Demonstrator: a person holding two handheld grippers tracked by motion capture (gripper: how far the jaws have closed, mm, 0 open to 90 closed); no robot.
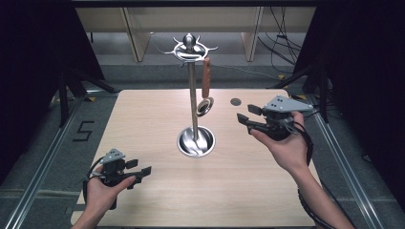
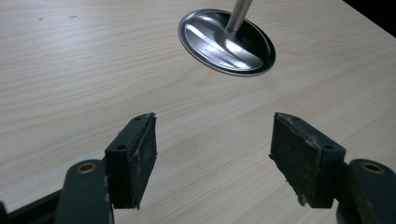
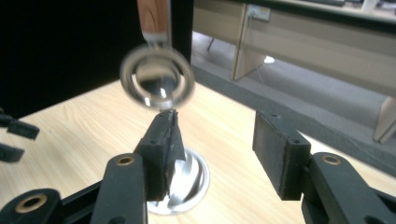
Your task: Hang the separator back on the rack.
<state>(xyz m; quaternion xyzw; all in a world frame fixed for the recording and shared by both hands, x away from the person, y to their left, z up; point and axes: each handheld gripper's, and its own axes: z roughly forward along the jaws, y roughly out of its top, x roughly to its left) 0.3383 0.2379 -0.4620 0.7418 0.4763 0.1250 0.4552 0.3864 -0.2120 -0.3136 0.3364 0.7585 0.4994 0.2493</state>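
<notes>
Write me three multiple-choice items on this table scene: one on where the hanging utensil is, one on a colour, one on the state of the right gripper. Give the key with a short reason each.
1. Where is the utensil with the round head?
A. Lying flat on the table
B. Hanging from a hook of the metal stand
C. Held in the left gripper

2. What colour is the utensil's handle?
A. Reddish brown
B. Blue
C. White

3. How is the right gripper?
A. Shut on the utensil
B. Shut on the stand's pole
C. Open, holding nothing

Key:
1 B: the high view shows it dangling from the stand's top ring, clear of the wooden table.
2 A: the handle looks like reddish-brown wood in the high view and the right gripper view.
3 C: the right gripper view shows its jaws apart with nothing between the pads.
</notes>
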